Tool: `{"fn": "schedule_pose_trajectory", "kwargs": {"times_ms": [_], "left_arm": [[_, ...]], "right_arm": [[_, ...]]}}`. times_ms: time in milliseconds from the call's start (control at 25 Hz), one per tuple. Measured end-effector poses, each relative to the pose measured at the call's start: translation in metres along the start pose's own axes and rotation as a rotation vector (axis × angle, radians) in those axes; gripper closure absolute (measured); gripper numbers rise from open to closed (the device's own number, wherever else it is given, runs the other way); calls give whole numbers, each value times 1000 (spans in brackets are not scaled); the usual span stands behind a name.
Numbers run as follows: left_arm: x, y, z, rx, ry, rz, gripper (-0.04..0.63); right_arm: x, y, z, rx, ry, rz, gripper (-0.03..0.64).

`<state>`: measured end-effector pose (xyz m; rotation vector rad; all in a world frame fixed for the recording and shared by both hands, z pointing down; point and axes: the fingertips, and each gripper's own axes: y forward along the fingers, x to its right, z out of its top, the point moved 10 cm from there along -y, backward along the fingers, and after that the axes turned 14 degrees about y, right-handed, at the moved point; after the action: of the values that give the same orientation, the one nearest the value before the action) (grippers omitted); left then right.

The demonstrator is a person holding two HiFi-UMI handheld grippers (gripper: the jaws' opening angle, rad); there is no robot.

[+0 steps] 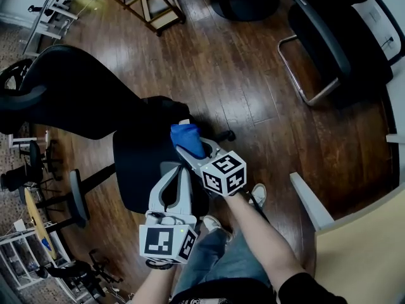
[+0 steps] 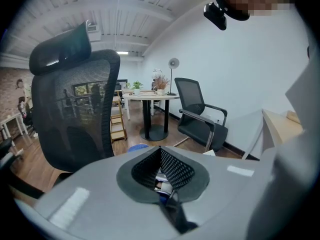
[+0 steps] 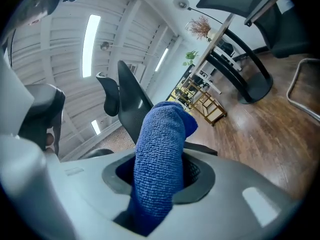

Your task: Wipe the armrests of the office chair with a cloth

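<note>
Blue cloth point(image 3: 159, 154), seemingly soft, light: you are pinching it bunched in the right gripper point(image 1: 193, 149) above the office chair point(image 1: 136, 163); left gripper point(image 2: 160, 150) closed, empty.

Bright ceiling lights point(image 3: 91, 31) fill the room evenly, the wood floor point(image 1: 253, 75) gleams faintly, and both gripper views bend and darken at their edges, with the cloth point(image 3: 160, 164) sharp.

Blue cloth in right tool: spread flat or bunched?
Bunched. The blue terry cloth stands as a thick roll, clamped by the right tool and sticking out past it.
</note>
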<state>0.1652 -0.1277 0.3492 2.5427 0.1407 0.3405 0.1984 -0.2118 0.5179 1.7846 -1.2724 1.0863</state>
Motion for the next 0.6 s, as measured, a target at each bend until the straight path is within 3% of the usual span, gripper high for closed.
{"fn": "schedule_pose_trajectory", "kwargs": {"times_ms": [160,280,600], "left_arm": [[2,-3,-1,4,13,-22,617],[6,-9,2,28,68,-51,617],[22,-29,-4,76,143,-145,617]], "right_arm": [[-5,-14,-4,23,-47,-29,482],[6,-31,-18,43,-53,-94,482],[59,-76,-114,68,112,-268,482]]}}
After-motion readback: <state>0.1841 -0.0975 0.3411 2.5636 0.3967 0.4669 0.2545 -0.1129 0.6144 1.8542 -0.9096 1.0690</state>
